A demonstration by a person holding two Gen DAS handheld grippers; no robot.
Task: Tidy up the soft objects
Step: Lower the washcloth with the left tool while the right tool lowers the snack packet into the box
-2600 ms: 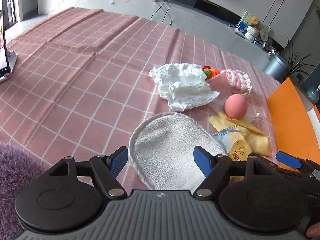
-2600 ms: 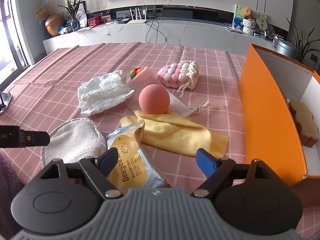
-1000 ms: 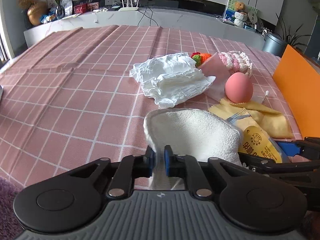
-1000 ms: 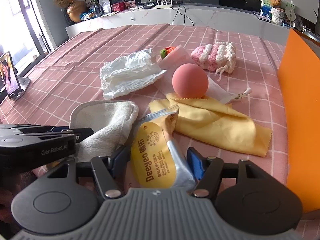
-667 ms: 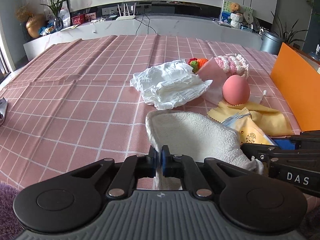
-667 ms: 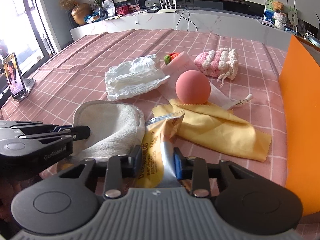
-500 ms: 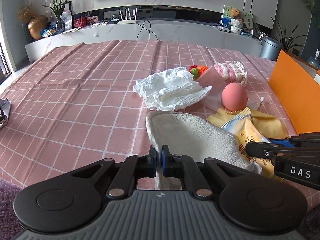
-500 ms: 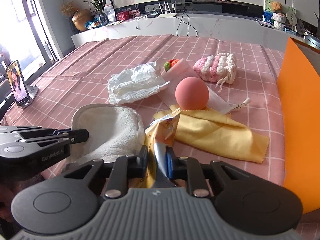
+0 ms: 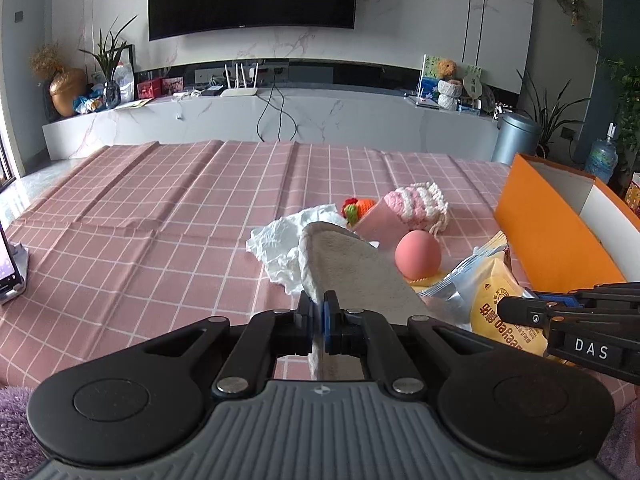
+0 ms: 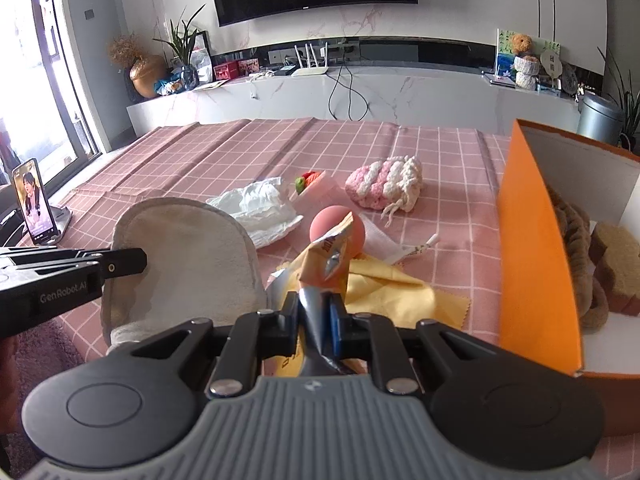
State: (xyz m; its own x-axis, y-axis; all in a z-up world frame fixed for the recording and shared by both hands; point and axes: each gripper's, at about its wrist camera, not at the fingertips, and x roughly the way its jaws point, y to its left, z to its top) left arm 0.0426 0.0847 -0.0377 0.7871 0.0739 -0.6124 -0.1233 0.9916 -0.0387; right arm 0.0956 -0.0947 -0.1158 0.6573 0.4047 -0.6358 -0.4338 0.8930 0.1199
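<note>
left hand-held gripper [image 9: 319, 322] pinches the edge of the white terry pad [image 9: 352, 268], blue pads pressed together on it, pad lifted off the table [image 9: 160, 216] and sticking up and forward from the jaws. in the right wrist view the same pad [image 10: 188, 256] hangs as a rounded flap beside the left hand-held gripper [image 10: 72, 270].

right hand-held gripper [image 10: 316, 320] is clamped on the yellow snack packet [image 10: 324, 272]; its jaws have just been closing, with the packet's crimped foil end between them, and the packet stands up from the jaws. left wrist view shows the packet [image 9: 496, 304] held up near the right hand-held gripper [image 9: 560, 312] at the right edge.

on the pink checked tablecloth: crumpled white cloth [image 10: 260, 208], pink ball [image 10: 324, 228] resting on the yellow cloth [image 10: 392, 292], pink-and-white crochet pouch [image 10: 384, 184] farther back, small red and green knitted thing [image 10: 306, 180] just beside a pink card.

orange box [image 10: 532, 248] stands open on the right side of the table, with a brown sponge [image 10: 616, 272] and a tan knitted piece [image 10: 576, 240] inside.

phone on a stand [image 10: 34, 204] at the table's left edge.
</note>
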